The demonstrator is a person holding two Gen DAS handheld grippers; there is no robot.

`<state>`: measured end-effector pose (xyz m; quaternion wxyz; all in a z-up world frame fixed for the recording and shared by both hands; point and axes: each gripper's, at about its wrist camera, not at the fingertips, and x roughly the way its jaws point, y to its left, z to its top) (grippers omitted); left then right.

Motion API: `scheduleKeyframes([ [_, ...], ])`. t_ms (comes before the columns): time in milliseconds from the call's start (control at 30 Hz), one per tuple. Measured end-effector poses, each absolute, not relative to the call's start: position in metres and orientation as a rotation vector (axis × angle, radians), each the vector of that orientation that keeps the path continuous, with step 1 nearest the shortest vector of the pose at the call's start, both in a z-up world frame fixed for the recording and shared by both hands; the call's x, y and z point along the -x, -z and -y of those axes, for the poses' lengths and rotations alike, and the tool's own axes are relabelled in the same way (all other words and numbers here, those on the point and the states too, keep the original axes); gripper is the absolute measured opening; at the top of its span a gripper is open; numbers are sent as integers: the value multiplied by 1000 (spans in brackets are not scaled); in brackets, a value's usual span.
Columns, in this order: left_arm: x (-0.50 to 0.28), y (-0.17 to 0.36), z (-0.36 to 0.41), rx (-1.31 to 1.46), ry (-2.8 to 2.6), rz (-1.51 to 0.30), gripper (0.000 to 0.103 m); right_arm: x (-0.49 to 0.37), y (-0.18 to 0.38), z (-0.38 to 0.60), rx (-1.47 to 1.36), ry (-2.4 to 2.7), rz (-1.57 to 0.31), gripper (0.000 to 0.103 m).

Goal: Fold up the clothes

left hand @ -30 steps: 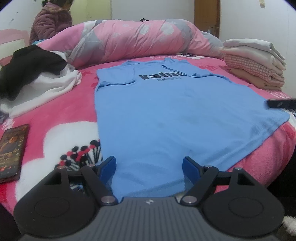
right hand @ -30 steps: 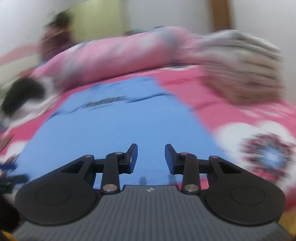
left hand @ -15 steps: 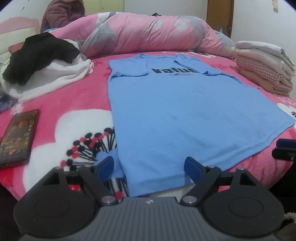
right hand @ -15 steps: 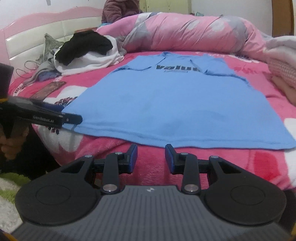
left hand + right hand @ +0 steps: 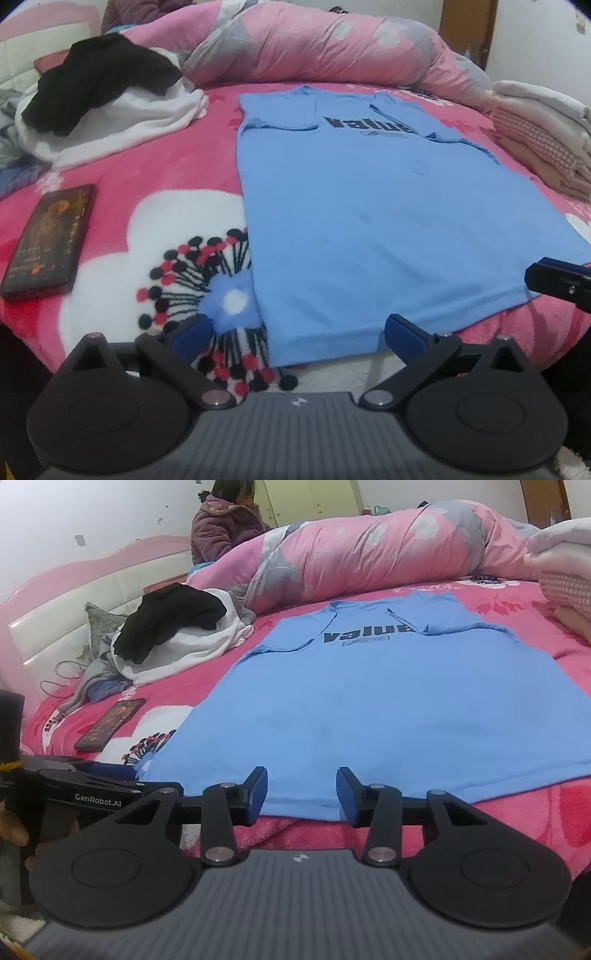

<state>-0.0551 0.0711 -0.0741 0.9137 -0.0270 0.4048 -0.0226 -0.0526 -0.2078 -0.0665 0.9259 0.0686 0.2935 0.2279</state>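
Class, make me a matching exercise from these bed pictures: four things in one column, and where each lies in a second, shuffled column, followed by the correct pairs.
Things:
1. blue T-shirt
2. phone
3. black garment
4. stack of folded clothes

Places:
A. on top of the white clothes at the far left
B. spread flat in the middle of the bed
C. at the right edge of the bed
D. alone on the blanket, left of the T-shirt

Pairs: 1-B, 2-D, 3-A, 4-C
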Motion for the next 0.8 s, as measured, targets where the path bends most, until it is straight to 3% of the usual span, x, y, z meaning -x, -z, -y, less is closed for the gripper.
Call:
scheduleKeyframes([
  [300, 52, 73, -71, 68, 49, -862, 103, 47, 65, 207, -175, -434, -602, 54],
  [800, 52, 73, -69, 56, 52, -871, 103, 46, 60, 188, -142, -439, -578, 64],
])
